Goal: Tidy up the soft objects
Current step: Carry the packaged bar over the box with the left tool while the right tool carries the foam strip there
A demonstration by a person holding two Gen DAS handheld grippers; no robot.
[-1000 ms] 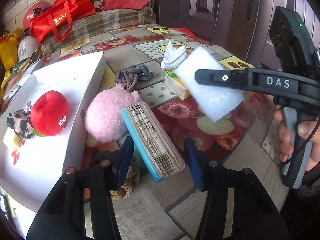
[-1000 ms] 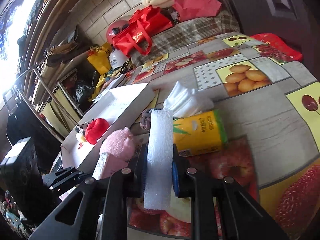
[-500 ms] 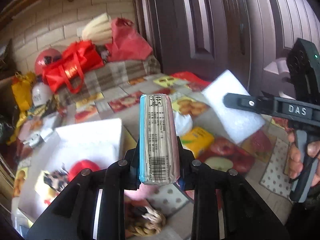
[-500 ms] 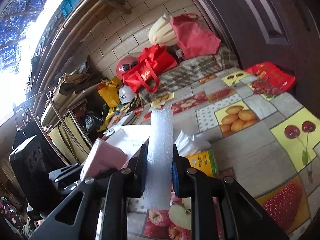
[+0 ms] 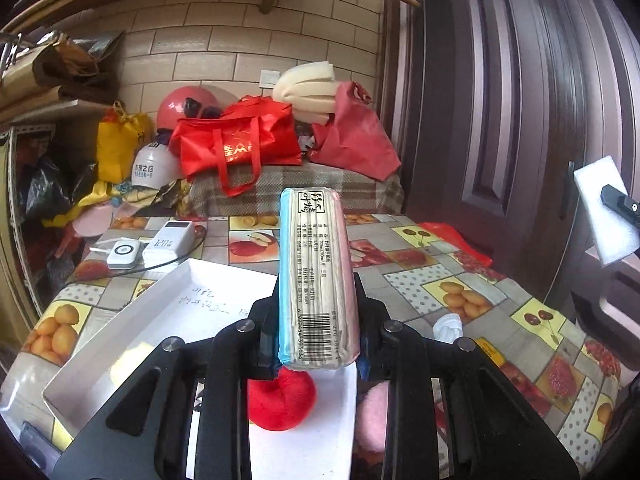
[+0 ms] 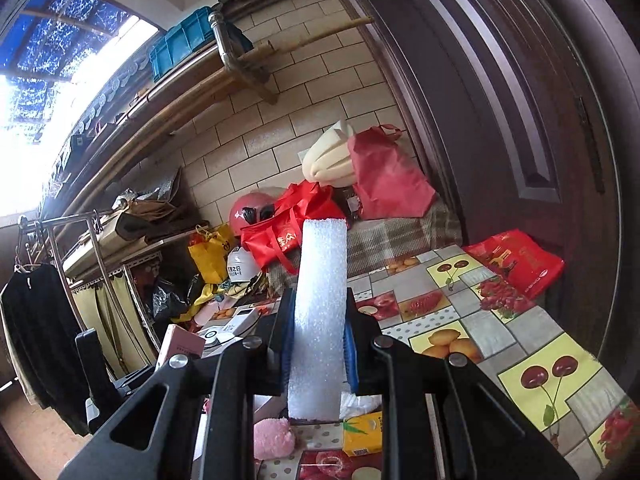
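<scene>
A long plastic-wrapped tissue pack with a blue edge, pink edge and printed barcode (image 5: pixel 316 280) stands raised off the surface, gripped at its lower end. A white foam block with a pebbled texture (image 6: pixel 320 316) is likewise held upright. Below, a red round plush toy (image 5: pixel 280 404) lies in the shallow white cardboard tray (image 5: pixel 132 320), a fluffy pink plush ball (image 6: pixel 274 438) beside the tray.

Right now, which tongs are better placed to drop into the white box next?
Left. The left tongs hold the tissue pack directly over the white box; the right tongs grip the foam block farther off.
</scene>
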